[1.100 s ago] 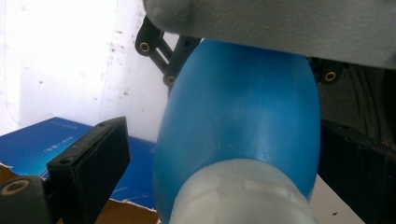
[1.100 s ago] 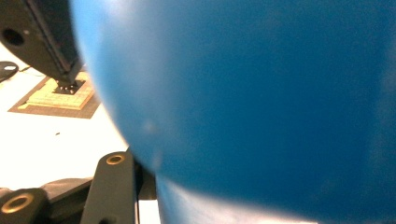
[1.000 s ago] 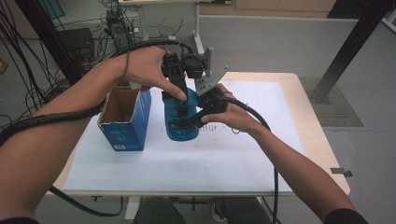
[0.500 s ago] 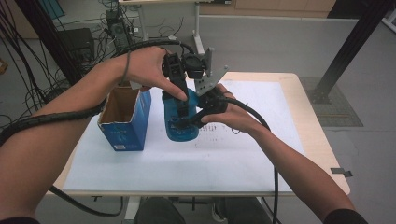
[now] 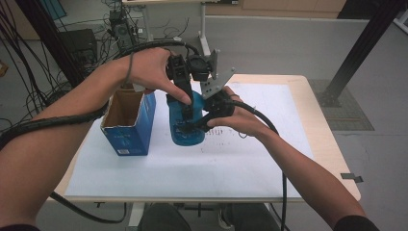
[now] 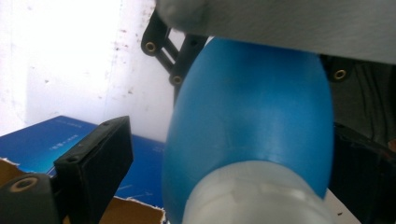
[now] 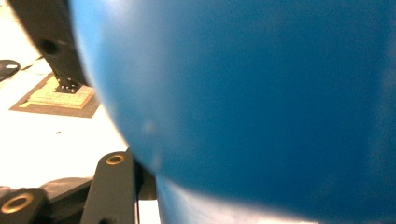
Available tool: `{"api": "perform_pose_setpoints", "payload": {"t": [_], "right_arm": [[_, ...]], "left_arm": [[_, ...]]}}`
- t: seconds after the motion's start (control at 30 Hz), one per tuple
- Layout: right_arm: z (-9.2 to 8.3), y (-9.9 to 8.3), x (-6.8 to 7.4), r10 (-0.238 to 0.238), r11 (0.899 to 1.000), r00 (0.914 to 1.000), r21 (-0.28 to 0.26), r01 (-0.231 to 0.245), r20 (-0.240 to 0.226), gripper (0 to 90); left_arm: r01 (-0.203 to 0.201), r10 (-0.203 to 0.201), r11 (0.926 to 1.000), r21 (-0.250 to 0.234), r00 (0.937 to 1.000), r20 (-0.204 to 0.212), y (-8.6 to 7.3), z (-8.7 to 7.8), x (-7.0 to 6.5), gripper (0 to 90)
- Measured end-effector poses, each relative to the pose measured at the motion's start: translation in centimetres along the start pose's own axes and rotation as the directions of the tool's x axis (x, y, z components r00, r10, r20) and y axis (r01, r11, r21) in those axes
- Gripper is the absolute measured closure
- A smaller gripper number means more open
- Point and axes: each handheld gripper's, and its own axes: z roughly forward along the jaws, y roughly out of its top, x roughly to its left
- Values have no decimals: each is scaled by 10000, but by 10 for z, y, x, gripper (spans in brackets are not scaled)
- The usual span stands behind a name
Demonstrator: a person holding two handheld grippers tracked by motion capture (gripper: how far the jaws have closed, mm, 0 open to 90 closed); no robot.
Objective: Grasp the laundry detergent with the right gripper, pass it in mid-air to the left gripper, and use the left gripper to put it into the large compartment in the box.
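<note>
Two claws meet over the middle of my tabletop point(image 5: 288, 159), both at the rounded blue plastic bottle point(image 5: 185, 130) that stands upright on the white paper sheet point(image 5: 159, 168).

My left hand point(image 5: 151, 72) comes in from the left with the forearm raised and the wrist bent down, so the left claw point(image 5: 185, 113) points down at the bottle from above. My right hand point(image 5: 240, 120) lies lower, just right of the bottle, with its forearm stretched across the sheet and the right claw point(image 5: 197, 122) aimed sideways at the bottle's body.

From the left gripper view the bottle point(image 6: 252, 116) sits between the jaws, its pale band nearest the camera. The left jaw stands clearly apart from the blue wall with a gap showing; the jaw on the far side is hidden, so I can't tell whether it touches. These jaws have just been closing a little, yet they remain wide around the bottle.

In the right gripper view the blue wall point(image 7: 261, 102) lies hard up against the camera and blurred. The right claw is clamped on the bottle.

Just left of the bottle stands an open blue cardboard box point(image 5: 127, 127), near it but not touching.
</note>
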Motion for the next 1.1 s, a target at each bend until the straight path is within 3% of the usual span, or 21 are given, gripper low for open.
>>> {"api": "perform_pose_setpoints", "payload": {"t": [0.33, 0.37, 0.53, 0.57, 0.6, 0.73, 1.1], "right_arm": [[0, 0, -1, -130, 9999, 9999, -29, 130, 30, 447], [-2, 0, 2, 307, 9993, 9995, 216, -308, 13, 447], [-3, 0, 3, 389, 9988, 9992, 291, -390, 23, 447], [-3, 0, 3, 351, 9990, 9994, 266, -352, 31, 447], [-1, 0, 0, -95, 9999, 10000, -36, 95, -12, 447], [-3, -1, -1, 125, 9999, 9999, 23, -125, 13, 447], [0, -2, -2, -51, 10000, 10000, 12, 51, -12, 447]], "left_arm": [[-92, 92, 9998, -151, 10000, 22, -1, 0, 0, 230], [-75, 76, 9999, -140, 10000, 64, -1, 0, 0, 230], [-112, 114, 9999, -111, 9998, 180, 1, 1, 0, 261], [-114, 116, 9999, -96, 9997, 202, 2, 1, 0, 264], [-139, 141, 9998, -107, 9997, 216, 2, 1, 0, 291], [-145, 152, 9996, -233, 9994, 299, 2, 0, -1, 355], [-128, 127, 9999, 5, 9995, 301, 2, 2, -1, 361]]}}
